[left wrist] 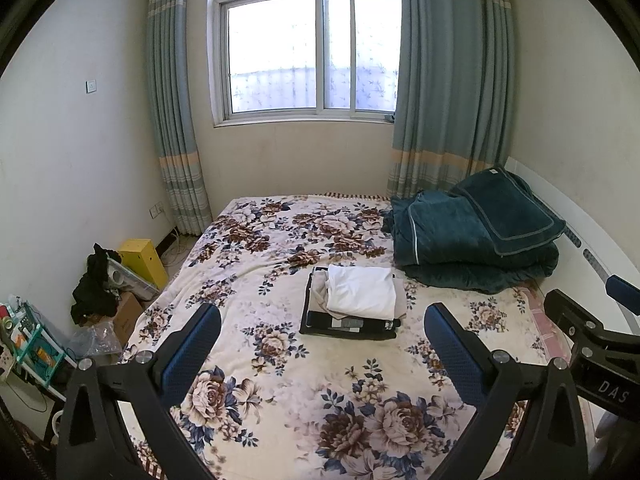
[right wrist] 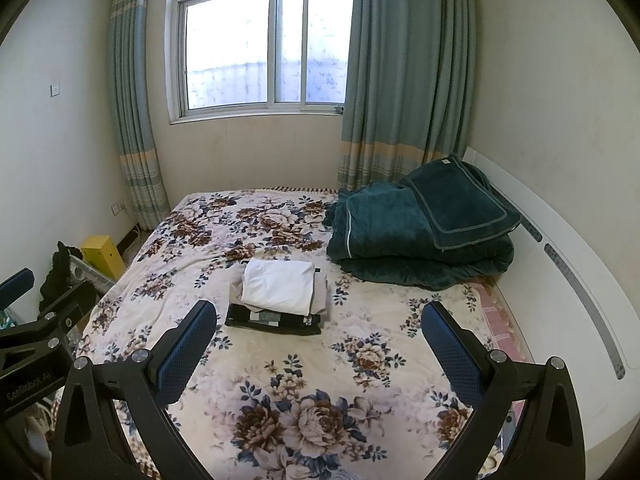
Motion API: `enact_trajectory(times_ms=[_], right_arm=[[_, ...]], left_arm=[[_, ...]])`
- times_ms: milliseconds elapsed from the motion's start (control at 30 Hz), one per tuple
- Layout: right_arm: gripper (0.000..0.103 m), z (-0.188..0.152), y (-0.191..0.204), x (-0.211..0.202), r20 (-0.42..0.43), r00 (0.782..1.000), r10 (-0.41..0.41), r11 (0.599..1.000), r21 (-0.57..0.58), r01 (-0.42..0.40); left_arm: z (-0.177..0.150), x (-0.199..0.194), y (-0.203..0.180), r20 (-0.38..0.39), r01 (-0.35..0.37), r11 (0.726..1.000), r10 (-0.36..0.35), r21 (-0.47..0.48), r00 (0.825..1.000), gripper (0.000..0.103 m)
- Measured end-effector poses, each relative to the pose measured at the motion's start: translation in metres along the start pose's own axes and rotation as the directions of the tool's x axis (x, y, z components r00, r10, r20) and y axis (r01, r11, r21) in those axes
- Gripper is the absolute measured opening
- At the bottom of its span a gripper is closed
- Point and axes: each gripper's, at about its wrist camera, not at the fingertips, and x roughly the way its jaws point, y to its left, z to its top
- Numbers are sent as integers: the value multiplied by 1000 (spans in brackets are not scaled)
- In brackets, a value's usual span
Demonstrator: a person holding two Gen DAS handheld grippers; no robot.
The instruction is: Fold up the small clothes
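Note:
A neat stack of folded clothes (left wrist: 352, 304) lies in the middle of the floral bed, with a white garment (left wrist: 362, 290) on top, beige under it and black at the bottom. It also shows in the right wrist view (right wrist: 278, 300). My left gripper (left wrist: 322, 344) is open and empty, held above the bed in front of the stack. My right gripper (right wrist: 320, 342) is open and empty too, held above the bed just right of the stack's near edge. The right gripper's body shows at the right edge of the left wrist view (left wrist: 592, 344).
A folded dark green quilt (left wrist: 472, 236) with a pillow on it lies at the bed's far right, by the white headboard (right wrist: 568, 264). On the floor to the left are a yellow box (left wrist: 144, 260), black clothing (left wrist: 96, 284) on boxes and a cluttered rack (left wrist: 28, 340). A window and curtains stand behind the bed.

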Motion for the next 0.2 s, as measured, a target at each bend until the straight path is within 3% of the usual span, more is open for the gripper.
enact_trajectory(times_ms=[200], right_arm=[[103,0,0,0,0,1000,1,1000,-1,-1]], left_arm=[[2,1,1,2,-3,1000,3,-7,1000,103]])
